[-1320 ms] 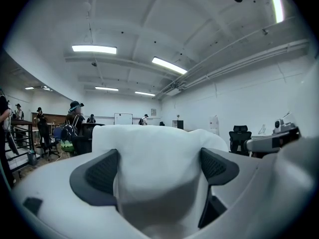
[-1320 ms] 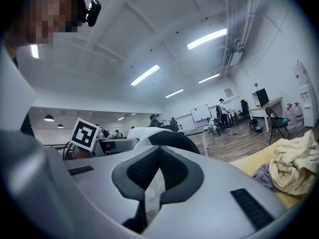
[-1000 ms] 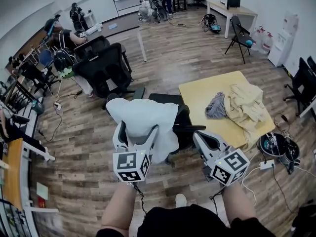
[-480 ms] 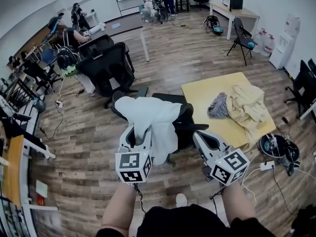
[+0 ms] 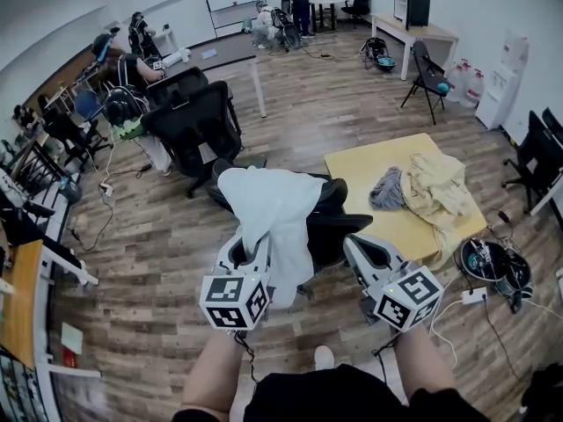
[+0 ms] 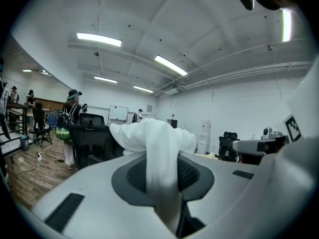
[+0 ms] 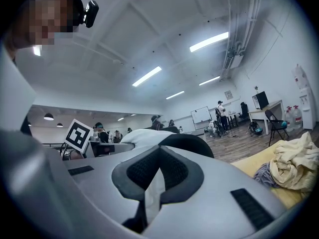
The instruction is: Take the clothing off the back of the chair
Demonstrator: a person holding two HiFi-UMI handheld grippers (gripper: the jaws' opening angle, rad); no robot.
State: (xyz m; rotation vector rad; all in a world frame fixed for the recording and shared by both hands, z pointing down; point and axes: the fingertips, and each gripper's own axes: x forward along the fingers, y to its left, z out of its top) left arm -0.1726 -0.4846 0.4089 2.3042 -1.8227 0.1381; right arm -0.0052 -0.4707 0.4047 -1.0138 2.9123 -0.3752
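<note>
In the head view, we see the white garment point(image 5: 268, 202) draped over the back of the black chair point(image 5: 341, 225), hanging down toward 6 o'clock into the left gripper point(image 5: 249, 246). The right gripper point(image 5: 352, 243) sits at the chair's 4 o'clock, apart from the cloth.

In the left gripper view, the jaws have just been closing and now pinch a fold of the garment between the pads.

In the right gripper view, the jaws are clenched together, leaving only a thin pale slit. The garment lies beyond them at 12 o'clock.

Pale-grey plastic left gripper point(image 5: 249, 246) and right gripper point(image 5: 355, 248), black-white marker cubes point(image 5: 233, 300), dark-padded jaws; black top point(image 5: 352, 397), white shoe point(image 5: 323, 356).
</note>
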